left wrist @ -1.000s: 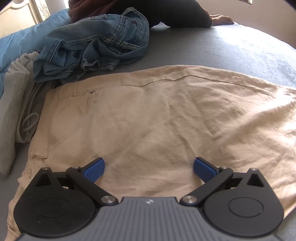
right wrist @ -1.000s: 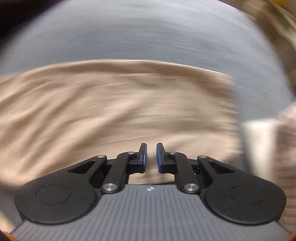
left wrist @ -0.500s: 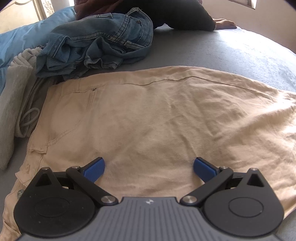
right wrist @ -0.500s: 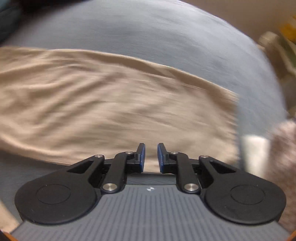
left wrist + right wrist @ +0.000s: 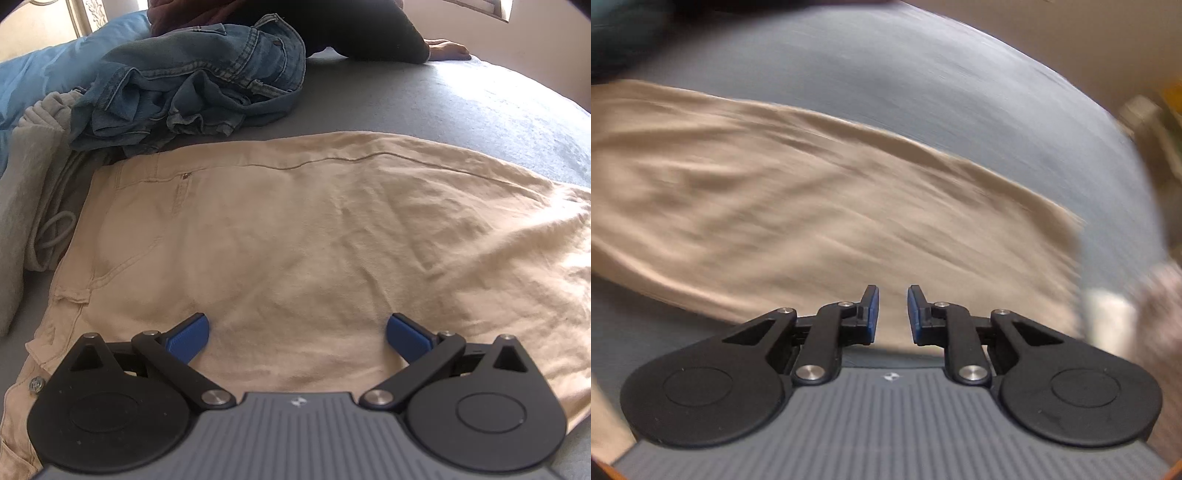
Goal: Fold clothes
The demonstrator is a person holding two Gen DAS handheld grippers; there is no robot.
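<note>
Grey bedding covers the bed (image 5: 461, 99) that carries everything.

Left wrist view: beige trousers (image 5: 314, 240) lie spread flat, long axis running from 9 to 3 o'clock, with the waistband, pocket and button at the 8 o'clock end and the legs stretching off past 3 o'clock. A rumpled pair of jeans (image 5: 192, 92) sits at 11 o'clock beyond them, a grey garment (image 5: 33, 177) with a drawcord at 9 o'clock, a blue pillow (image 5: 55, 66) behind it, and a person's dark-clad leg and bare foot (image 5: 447, 48) at 1 o'clock. The left hand-held gripper (image 5: 297, 336) hovers over the near edge of the trousers' seat, released, its blue pads spread wide, holding nothing; whether they touch the cloth I cannot tell.

Right wrist view: blurred by motion. The trouser legs slant from 9 o'clock toward the hem at 3 o'clock. The right hand-held gripper (image 5: 890, 314) sits over the near edge by that hem, jaws nearly together with a narrow gap and nothing between them. A pale, blurred object shows at 3 o'clock.

By my reading, the right one is nearer the hem, the left nearer the waist; the trousers lie doubled leg on leg or simply flat, which I cannot settle.
</note>
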